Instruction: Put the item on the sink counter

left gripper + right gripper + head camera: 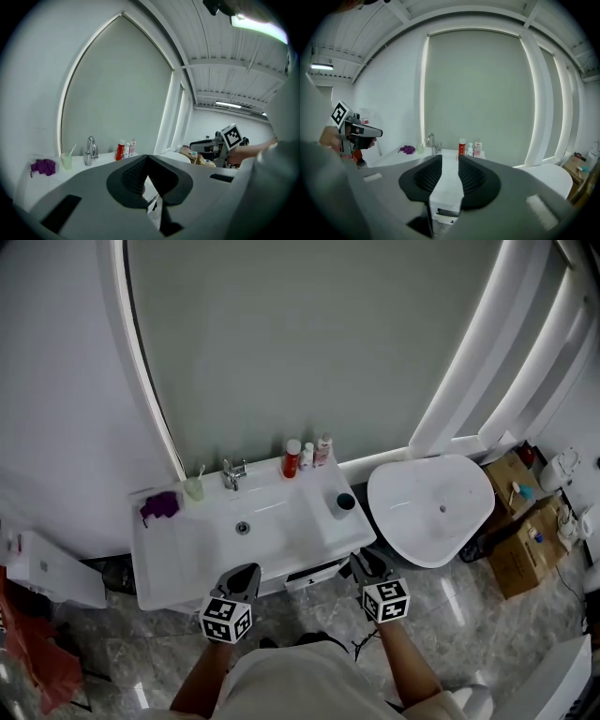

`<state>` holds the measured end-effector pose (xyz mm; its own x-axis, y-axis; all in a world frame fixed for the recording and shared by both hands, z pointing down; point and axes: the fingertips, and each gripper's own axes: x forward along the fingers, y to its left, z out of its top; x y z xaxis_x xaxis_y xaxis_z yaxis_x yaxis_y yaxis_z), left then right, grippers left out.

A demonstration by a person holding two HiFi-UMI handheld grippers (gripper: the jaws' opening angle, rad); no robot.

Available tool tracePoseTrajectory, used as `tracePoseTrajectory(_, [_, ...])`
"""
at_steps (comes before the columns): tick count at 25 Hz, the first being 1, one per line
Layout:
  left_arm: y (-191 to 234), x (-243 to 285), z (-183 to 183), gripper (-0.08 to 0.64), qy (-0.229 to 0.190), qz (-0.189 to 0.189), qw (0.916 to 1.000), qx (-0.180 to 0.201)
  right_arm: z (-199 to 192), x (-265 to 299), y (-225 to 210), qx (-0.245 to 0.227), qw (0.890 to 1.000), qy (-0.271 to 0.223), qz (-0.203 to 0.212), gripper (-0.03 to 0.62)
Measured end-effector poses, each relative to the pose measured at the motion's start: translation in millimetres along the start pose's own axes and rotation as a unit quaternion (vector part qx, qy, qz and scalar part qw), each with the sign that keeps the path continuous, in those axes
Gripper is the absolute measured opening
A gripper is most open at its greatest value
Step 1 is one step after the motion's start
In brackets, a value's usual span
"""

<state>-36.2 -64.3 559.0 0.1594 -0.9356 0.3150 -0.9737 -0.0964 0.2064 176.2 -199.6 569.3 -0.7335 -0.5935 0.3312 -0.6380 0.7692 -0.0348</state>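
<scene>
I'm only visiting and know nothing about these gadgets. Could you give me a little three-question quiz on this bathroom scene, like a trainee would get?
1. True or false: the purple cloth lies at the left end of the sink counter in the head view.
2. How many bottles stand to the right of the faucet?
3. Fill in: between its jaws, the right gripper has ____.
Key: 1 true; 2 three; 3 nothing.

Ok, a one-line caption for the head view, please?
Left gripper and right gripper hover empty before the sink counter, where a red bottle and purple cloth sit.
</scene>
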Motion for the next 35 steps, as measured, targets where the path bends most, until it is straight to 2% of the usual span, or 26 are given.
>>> tracePoseTrajectory(12, [-53, 11, 33, 0.008, -0.042, 0.020, 0.9989, 0.000, 36, -46, -30, -0.010, 0.997, -0.055, 0.045, 0.013])
tracePoseTrajectory(21, [-66, 17, 40, 0.008, -0.051, 0.034, 0.9981, -0.006, 48, -66, -52, -0.008, 0.995, -0.075, 0.069, 0.011])
tracePoseTrajectory(35, [-73, 12, 39, 0.008, -0.054, 0.045, 0.9974, -0.010, 42, -71, -50, -0.004, 0.994, -0.075, 0.079, 0.011])
